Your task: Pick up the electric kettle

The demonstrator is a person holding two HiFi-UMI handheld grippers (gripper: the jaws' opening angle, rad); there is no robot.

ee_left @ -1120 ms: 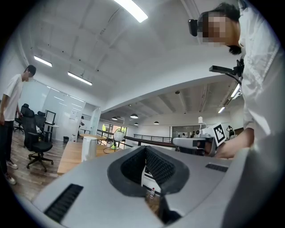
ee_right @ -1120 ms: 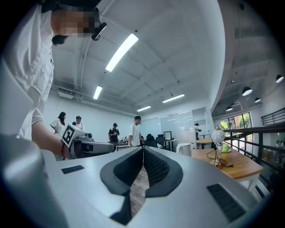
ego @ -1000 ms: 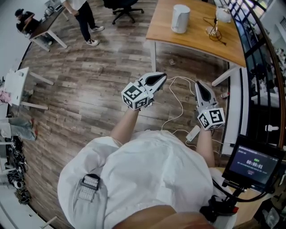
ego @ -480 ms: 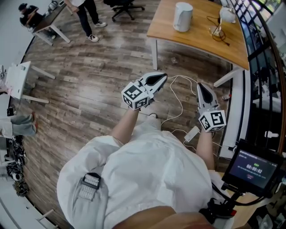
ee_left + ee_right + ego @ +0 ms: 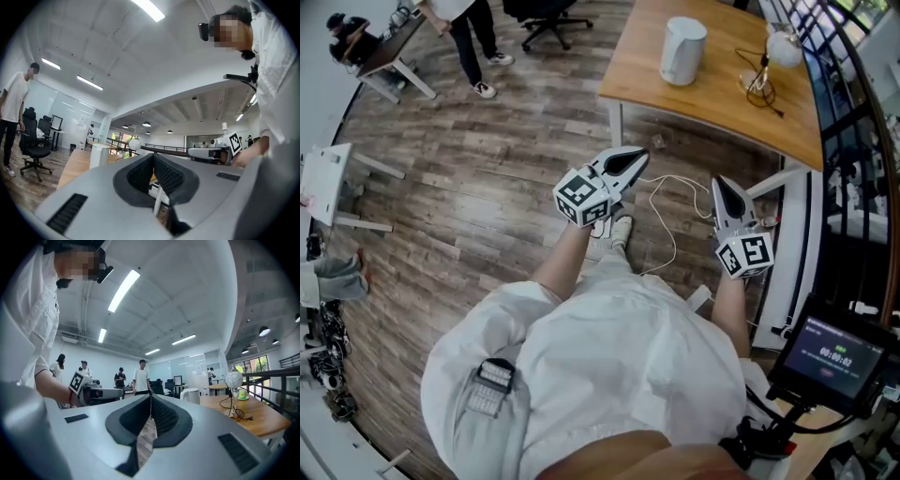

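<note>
The white electric kettle [image 5: 682, 51] stands upright on a wooden table [image 5: 712, 89] at the top of the head view, well beyond both grippers. It also shows small in the left gripper view as the kettle [image 5: 100, 155] and in the right gripper view as the kettle [image 5: 191, 395]. My left gripper [image 5: 636, 161] is shut and empty, held out over the floor and pointing toward the table. My right gripper [image 5: 719, 184] is shut and empty too, beside it on the right. In each gripper view the jaws meet with nothing between them.
A globe-shaped lamp [image 5: 784, 47] with a black cable sits on the table right of the kettle. A white cable [image 5: 661, 220] trails across the wood floor under the grippers. A railing [image 5: 853, 141] runs along the right. A person [image 5: 459, 37] and an office chair [image 5: 546, 13] stand far left.
Both grippers and the person holding them have moved forward toward the table; the kettle and table sit nearer in the head view. Both grippers stay shut.
</note>
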